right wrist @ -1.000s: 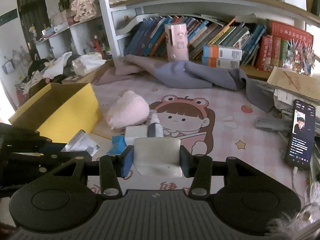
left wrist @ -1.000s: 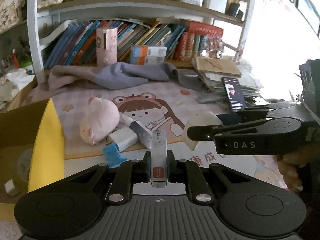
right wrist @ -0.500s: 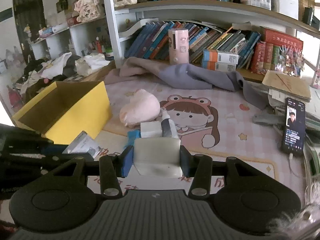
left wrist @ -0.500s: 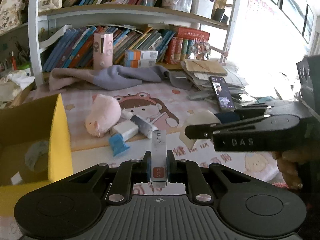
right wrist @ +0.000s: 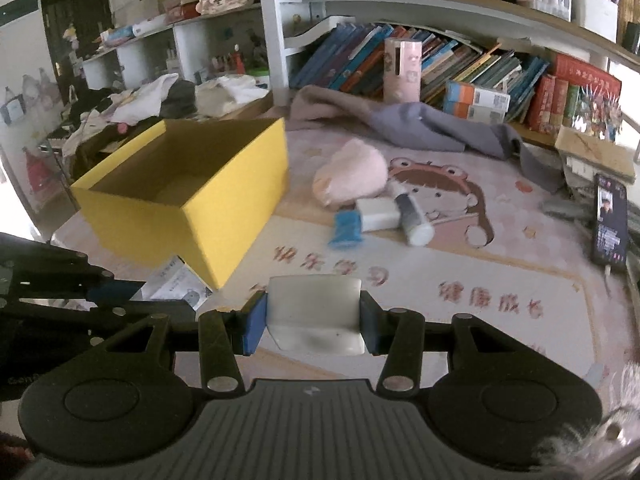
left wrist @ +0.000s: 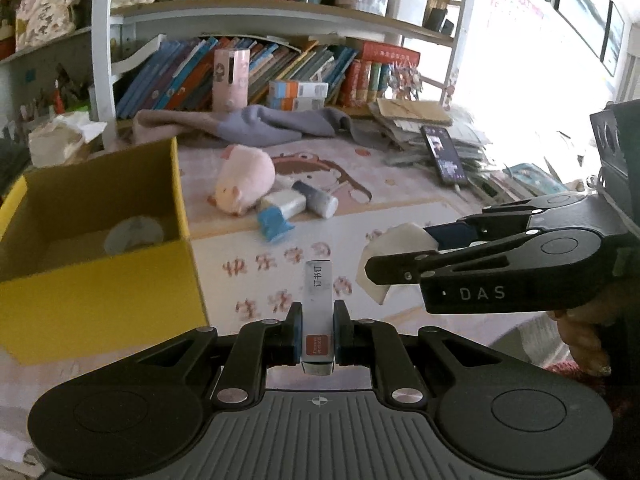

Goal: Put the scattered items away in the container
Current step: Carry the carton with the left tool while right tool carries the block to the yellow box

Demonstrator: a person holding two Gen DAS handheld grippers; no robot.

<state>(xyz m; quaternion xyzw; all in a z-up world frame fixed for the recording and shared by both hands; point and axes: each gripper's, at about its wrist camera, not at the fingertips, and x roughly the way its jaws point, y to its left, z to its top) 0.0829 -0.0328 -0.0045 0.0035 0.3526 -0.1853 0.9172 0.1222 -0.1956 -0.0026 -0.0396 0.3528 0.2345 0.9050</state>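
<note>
Your desk is covered by a pink cartoon mat. On it: yellow box at left; pink plush mid-mat, with white packet, blue piece and tube bunched just beside it. Grey cloth heaped along the back. Phone and paper stack at right.

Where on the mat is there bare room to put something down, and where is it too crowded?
Free: the printed mat between the yellow box and the phone, in front of the item cluster. Crowded: around the pink plush, white pack and blue piece, which lie close together; cloth and paper stacks fill the far and right edges.
</note>
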